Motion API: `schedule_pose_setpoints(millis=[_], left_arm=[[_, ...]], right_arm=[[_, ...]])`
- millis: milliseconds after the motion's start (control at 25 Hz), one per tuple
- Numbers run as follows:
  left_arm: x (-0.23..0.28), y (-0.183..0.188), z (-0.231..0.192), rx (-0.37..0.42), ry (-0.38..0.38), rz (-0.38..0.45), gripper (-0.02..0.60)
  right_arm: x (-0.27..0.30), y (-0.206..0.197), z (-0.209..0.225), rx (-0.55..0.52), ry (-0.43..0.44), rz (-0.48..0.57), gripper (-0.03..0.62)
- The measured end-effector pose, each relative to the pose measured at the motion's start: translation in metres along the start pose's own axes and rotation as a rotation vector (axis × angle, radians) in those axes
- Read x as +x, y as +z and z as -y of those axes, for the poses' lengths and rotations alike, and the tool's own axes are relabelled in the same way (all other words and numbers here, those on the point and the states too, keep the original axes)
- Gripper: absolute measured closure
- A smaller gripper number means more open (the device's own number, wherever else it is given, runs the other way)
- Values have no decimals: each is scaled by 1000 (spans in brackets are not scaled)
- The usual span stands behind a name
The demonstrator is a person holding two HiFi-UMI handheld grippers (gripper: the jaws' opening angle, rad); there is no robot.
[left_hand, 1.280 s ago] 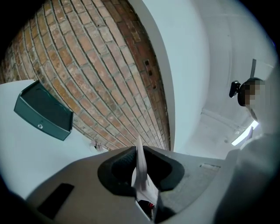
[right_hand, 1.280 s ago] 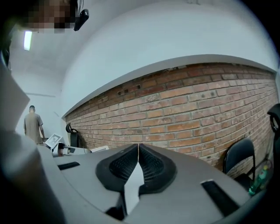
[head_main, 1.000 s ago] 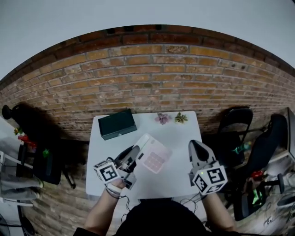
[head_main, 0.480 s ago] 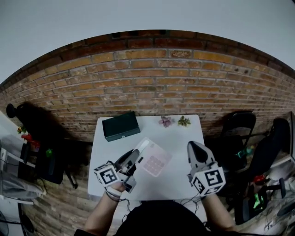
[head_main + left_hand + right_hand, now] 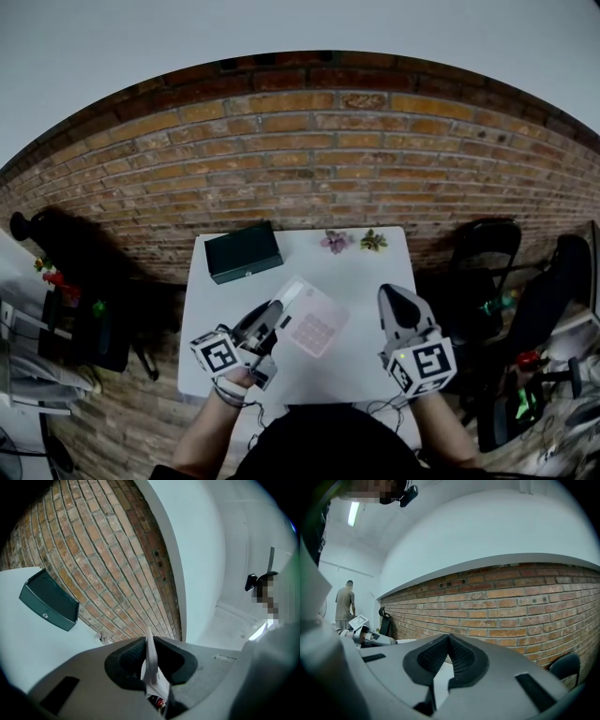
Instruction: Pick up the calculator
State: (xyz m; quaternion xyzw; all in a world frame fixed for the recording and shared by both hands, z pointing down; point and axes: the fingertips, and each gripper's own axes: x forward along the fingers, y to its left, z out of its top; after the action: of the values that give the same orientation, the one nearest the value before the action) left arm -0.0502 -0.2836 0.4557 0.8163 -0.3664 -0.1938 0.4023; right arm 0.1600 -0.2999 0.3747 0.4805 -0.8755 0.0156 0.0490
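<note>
The calculator (image 5: 315,322) is white with a pink key field and is held tilted above the white table (image 5: 361,274). My left gripper (image 5: 275,322) is shut on its near-left edge. In the left gripper view the thin white edge of the calculator (image 5: 149,645) stands upright, pinched between the dark pads (image 5: 129,654) of the left gripper (image 5: 149,657). My right gripper (image 5: 395,296) hovers over the table's right side, shut, with nothing in it. In the right gripper view the pads of the right gripper (image 5: 449,651) meet, and the calculator (image 5: 358,620) shows far left.
A dark green box (image 5: 243,252) lies at the table's back left corner, also seen as the box (image 5: 48,601). Two small flower decorations (image 5: 334,241) sit at the back edge. A brick wall (image 5: 309,159) stands behind. Black chairs (image 5: 485,255) crowd the right side.
</note>
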Motion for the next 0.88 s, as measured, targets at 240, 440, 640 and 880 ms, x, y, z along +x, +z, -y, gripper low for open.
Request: schedule_pose_setpoints(millis=[240, 440, 640, 880], left_arm=[[3, 1, -3, -10, -14, 1, 534], [3, 1, -6, -4, -27, -5, 535], [4, 0, -5, -9, -53, 0, 534], [1, 1, -11, -12, -33, -13, 534]], right_arm=[[5, -2, 0, 15, 8, -4, 589], [8, -4, 0, 15, 4, -9, 589], [7, -7, -1, 19, 1, -10, 588], [10, -7, -8, 35, 21, -11, 589]])
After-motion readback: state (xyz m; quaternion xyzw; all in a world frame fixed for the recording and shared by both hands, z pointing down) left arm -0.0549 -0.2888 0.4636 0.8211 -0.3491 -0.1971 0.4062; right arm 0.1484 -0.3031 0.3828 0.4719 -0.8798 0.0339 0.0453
